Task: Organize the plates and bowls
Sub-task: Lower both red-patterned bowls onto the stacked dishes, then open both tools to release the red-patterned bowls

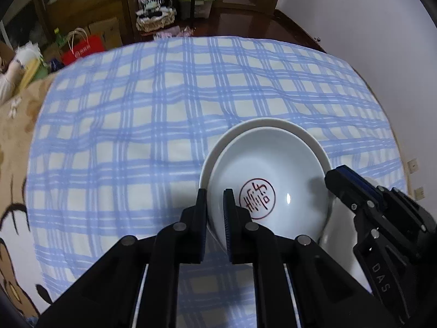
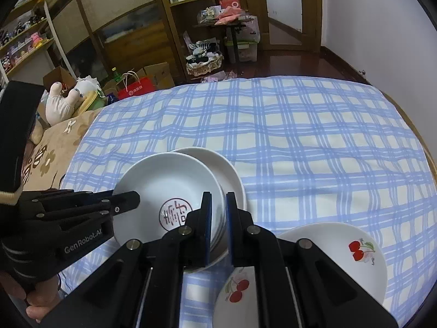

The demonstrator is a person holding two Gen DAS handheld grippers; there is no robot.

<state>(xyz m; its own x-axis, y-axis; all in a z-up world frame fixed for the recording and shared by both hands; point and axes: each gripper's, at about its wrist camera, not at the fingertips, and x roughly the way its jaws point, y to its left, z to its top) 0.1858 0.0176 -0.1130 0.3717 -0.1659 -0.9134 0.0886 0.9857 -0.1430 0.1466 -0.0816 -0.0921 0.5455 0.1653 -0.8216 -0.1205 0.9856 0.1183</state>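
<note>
A white bowl with a red round seal [image 1: 270,180] [image 2: 166,183] sits tilted in a second white bowl [image 1: 306,134] [image 2: 218,164] on the blue checked cloth. My left gripper [image 1: 215,205] [image 2: 128,201] is shut on the seal bowl's near left rim. My right gripper [image 2: 218,210] [image 1: 338,180] is shut on the right rims of the stacked bowls. Two white plates with cherry prints lie at the lower right in the right wrist view, one [image 2: 341,251] to the right and one [image 2: 235,295] partly hidden under my right gripper.
The blue checked cloth [image 1: 142,125] [image 2: 314,147] covers a bed. A beige flowered blanket [image 2: 52,153] lies at its left. Beyond the far edge are shelves, boxes, a red bag [image 2: 136,87] and a basket [image 2: 203,64]. A white wall [image 1: 368,27] stands at the right.
</note>
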